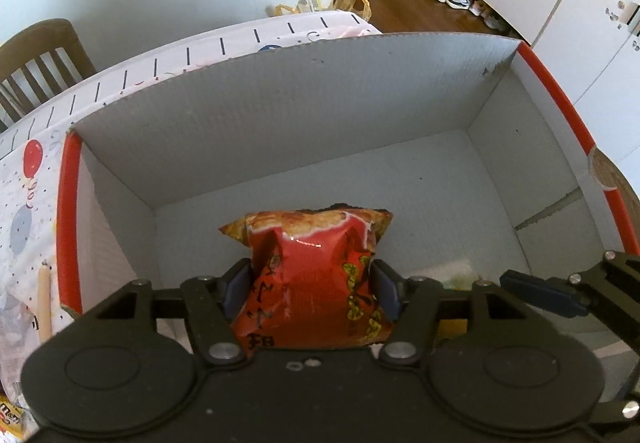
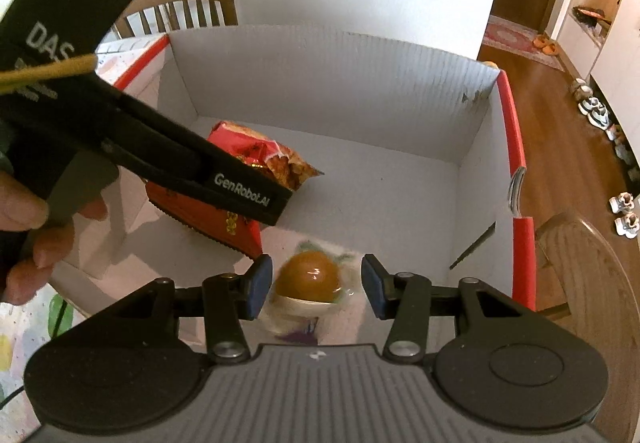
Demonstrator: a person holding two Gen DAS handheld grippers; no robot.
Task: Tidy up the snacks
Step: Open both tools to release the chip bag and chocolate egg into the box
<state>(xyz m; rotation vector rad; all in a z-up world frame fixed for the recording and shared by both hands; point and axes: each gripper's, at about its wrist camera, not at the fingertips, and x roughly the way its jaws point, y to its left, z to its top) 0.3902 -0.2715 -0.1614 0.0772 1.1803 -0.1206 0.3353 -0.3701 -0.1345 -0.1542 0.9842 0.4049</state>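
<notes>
A red snack bag [image 1: 312, 283] stands between the blue pads of my left gripper [image 1: 310, 271], which is shut on its pinched waist above the floor of a white cardboard box [image 1: 280, 115] with a red rim. In the right wrist view the same bag [image 2: 236, 151] hangs tilted in the left gripper's black fingers [image 2: 240, 191]. My right gripper [image 2: 316, 275] is open inside the box [image 2: 340, 83]. A brown round bun in a clear wrapper [image 2: 310, 277], blurred, lies between its pads with a gap on each side.
The box sits on a table with a balloon-print cloth [image 1: 32, 203]. A wooden chair [image 1: 36, 59] stands behind it. A pale stick [image 1: 45, 303] and a yellow candy pack [image 1: 10, 419] lie left of the box. A person's hand [image 2: 24, 223] holds the left gripper.
</notes>
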